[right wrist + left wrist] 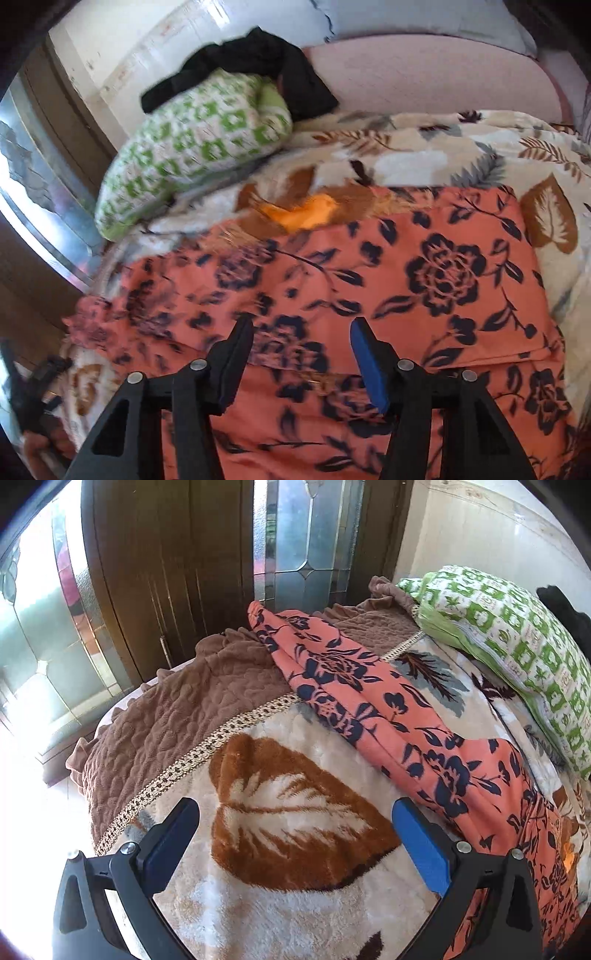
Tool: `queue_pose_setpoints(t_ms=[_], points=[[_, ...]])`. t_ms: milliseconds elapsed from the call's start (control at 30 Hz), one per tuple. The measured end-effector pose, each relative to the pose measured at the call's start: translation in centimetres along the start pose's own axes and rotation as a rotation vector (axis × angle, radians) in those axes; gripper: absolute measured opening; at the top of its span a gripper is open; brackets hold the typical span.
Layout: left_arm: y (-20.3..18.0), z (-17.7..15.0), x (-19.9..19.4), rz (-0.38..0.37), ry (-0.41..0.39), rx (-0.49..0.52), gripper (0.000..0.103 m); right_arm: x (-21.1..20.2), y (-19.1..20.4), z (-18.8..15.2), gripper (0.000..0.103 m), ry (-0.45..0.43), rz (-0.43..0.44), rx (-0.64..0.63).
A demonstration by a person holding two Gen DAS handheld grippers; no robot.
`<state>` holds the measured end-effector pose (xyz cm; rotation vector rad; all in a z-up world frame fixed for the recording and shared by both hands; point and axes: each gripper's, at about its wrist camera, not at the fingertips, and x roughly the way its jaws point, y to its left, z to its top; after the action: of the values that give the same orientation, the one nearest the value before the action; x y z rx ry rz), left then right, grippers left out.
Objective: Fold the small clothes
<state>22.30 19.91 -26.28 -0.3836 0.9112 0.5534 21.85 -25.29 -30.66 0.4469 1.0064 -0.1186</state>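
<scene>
Evidently, scene: a bed covered by a leaf-print plush blanket (295,893), with a brown quilted cover (177,716) at its far left edge and a green-and-white pillow (509,642) at the far right.
Garment: a coral floral garment (373,705) lay on the blanket, one long narrow part running from the far brown cover toward the near right; in the right wrist view its broad body (388,295) lay mostly flat, with a folded layer edge crossing just beyond the claw.
Left claw: the left claw (295,827) was spread wide and held nothing, over bare blanket just left of the long strip, not touching it.
Right claw: the right claw (303,343) stood partly spread and empty, over the garment's near middle; whether the fingertips touched the cloth could not be told.
Other items: a black cloth (255,70) lay on the pillow, and an orange patch (306,214) showed at the garment's far edge, too blurred to identify.
Step in hand, as a judgement: picking an edge to start the next fold.
How to do it well: the left claw should pinch the strip near its free end, through all layers; the right should pin the body so it does not drag.
Risk: plush pile could snag in the pinch, and thin fabric could slip.
</scene>
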Motion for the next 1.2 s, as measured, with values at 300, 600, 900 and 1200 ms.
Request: queue_pose_setpoints(t_ms=[300, 600, 900, 1200], points=[[7.2, 5.3, 2.8, -0.134, -0.006, -0.181, 0.103, -6.7, -1.5, -3.9, 0.05, -0.106, 0.158, -0.144], [7.5, 13.5, 8.8, -0.204, 0.08, -0.151, 0.09, -5.5, -5.3, -6.1, 0.05, -0.144, 0.244, -0.015], [4.4, 13.7, 13.0, -0.264, 0.158, -0.19, 0.07, -4.1, -4.5, -5.1, 0.05, -0.123, 0.277, -0.044], [2.2, 14.5, 12.3, -0.22, 0.103, -0.179, 0.006, -4.6, -5.3, -4.4, 0.05, -0.161, 0.232, -0.024]])
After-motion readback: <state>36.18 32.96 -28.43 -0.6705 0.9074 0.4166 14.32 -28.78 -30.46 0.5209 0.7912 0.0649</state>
